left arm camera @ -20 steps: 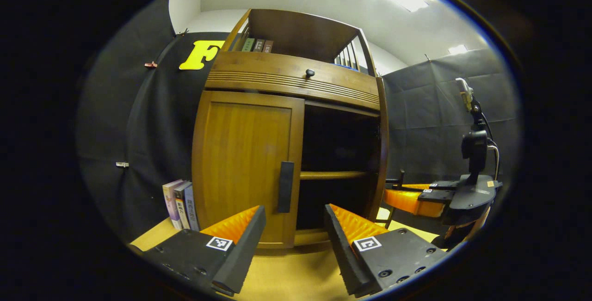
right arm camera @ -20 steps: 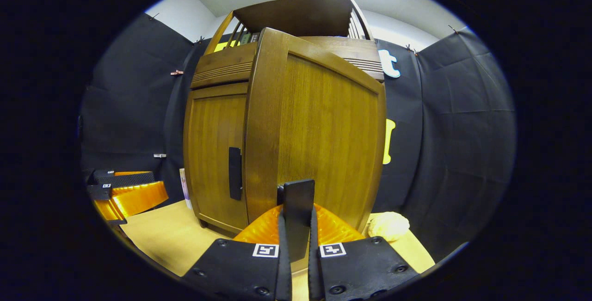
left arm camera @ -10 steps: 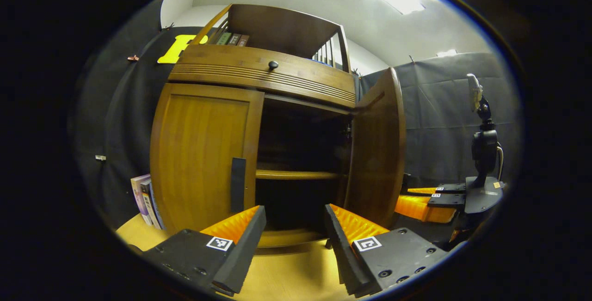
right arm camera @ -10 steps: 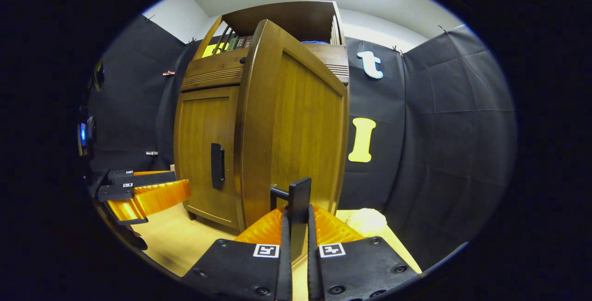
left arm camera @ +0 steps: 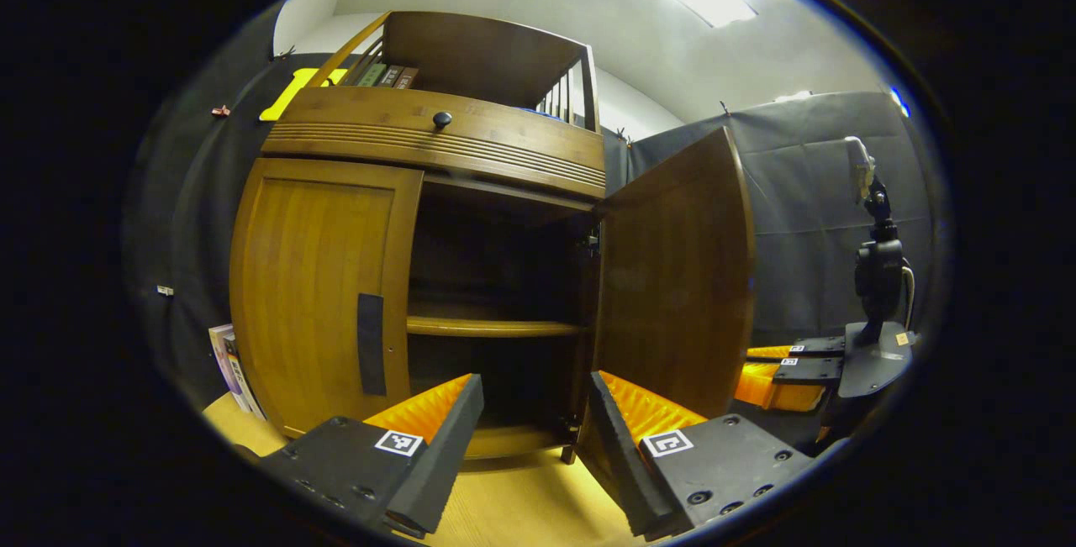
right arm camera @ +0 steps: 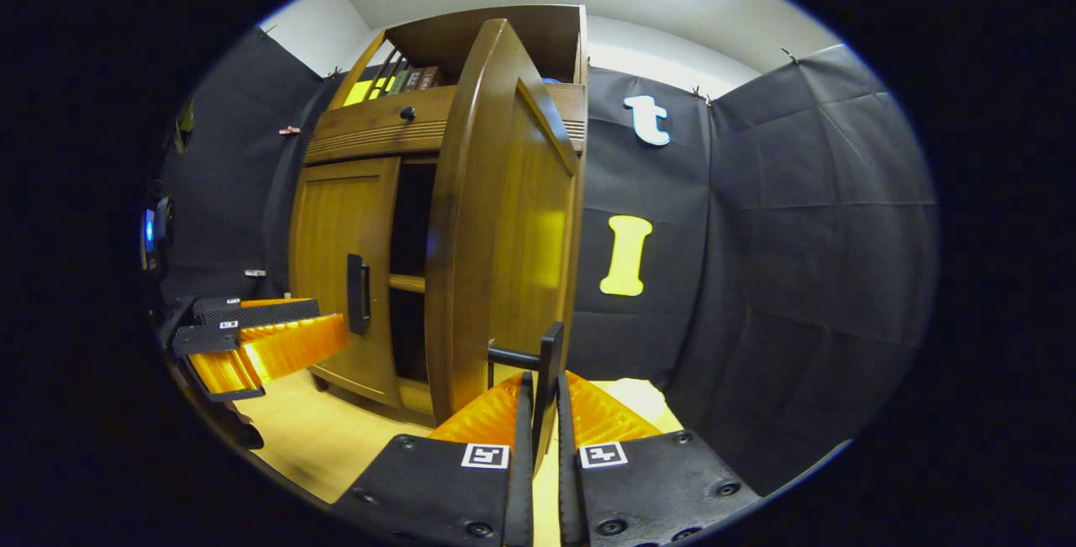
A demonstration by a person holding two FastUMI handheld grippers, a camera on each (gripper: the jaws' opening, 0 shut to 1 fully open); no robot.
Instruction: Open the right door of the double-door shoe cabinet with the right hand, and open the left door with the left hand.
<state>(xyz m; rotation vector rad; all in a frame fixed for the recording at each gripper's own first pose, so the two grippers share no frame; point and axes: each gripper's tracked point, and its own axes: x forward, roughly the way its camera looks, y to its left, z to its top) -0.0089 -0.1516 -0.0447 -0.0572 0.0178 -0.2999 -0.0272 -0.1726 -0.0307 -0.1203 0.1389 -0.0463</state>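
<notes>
The brown wooden double-door shoe cabinet (left arm camera: 437,135) is standing on a pale wooden tabletop (left arm camera: 521,509) against the black cloth wall. Its right door (left arm camera: 677,278) is hanging wide open, showing a dark interior with one wooden shelf (left arm camera: 492,327); in the right gripper view this door (right arm camera: 496,219) is seen almost edge-on. The right gripper (right arm camera: 543,412) is clamping the door's dark vertical bar handle (right arm camera: 548,362) between its two closed fingers. The left door (left arm camera: 315,295) is sitting shut, its own dark bar handle (left arm camera: 370,344) untouched. The left gripper (left arm camera: 531,408) is hovering in front of the cabinet's open half with its fingers spread wide and holding nothing; the handle lies off to its left, apart from it, with nothing standing between. The right gripper view is showing that left gripper (right arm camera: 252,345) near the shut door. A small dark round knob (left arm camera: 442,119) is sitting on the drawer front above the doors, books (left arm camera: 382,75) are standing on the top shelf, and more books (left arm camera: 229,360) are leaning beside the cabinet's left side
</notes>
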